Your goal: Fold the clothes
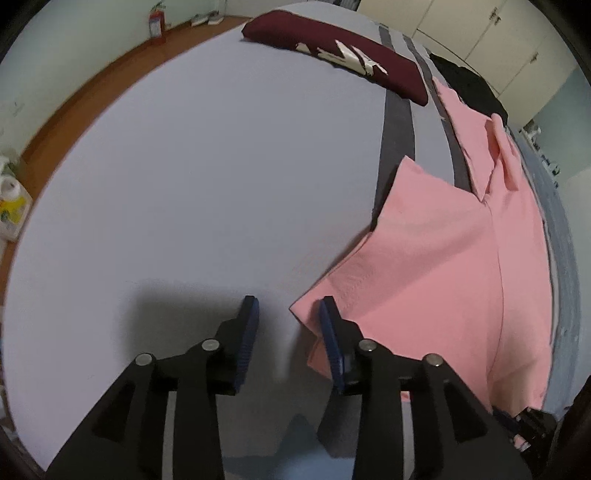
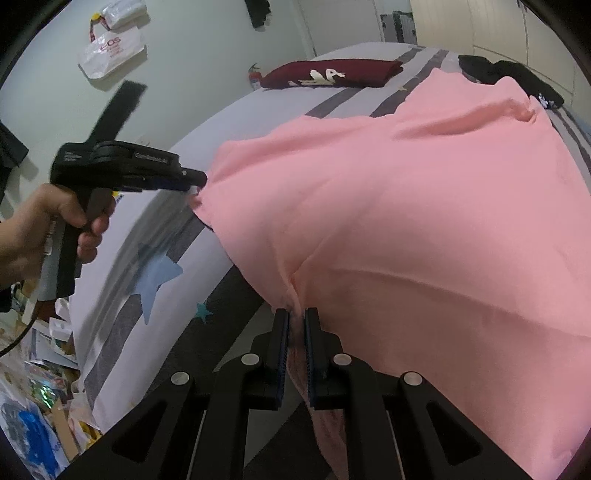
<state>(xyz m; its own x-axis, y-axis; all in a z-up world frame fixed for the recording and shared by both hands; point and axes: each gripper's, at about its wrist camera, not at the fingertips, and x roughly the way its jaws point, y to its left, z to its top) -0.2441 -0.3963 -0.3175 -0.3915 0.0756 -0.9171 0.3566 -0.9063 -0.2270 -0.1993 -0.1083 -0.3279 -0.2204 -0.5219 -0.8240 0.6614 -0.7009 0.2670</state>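
Note:
A pink shirt lies spread on the bed, its lower part lifted; it fills the right wrist view. My left gripper is open, its right finger against the pink hem corner. In the right wrist view the left gripper sits at the shirt's left corner. My right gripper is shut on a bunched fold of the pink shirt and holds it up off the bed.
A folded maroon garment lies at the far end of the bed, also in the right wrist view. Black clothing lies beside it. A fire extinguisher stands by the wall. Clutter covers the floor.

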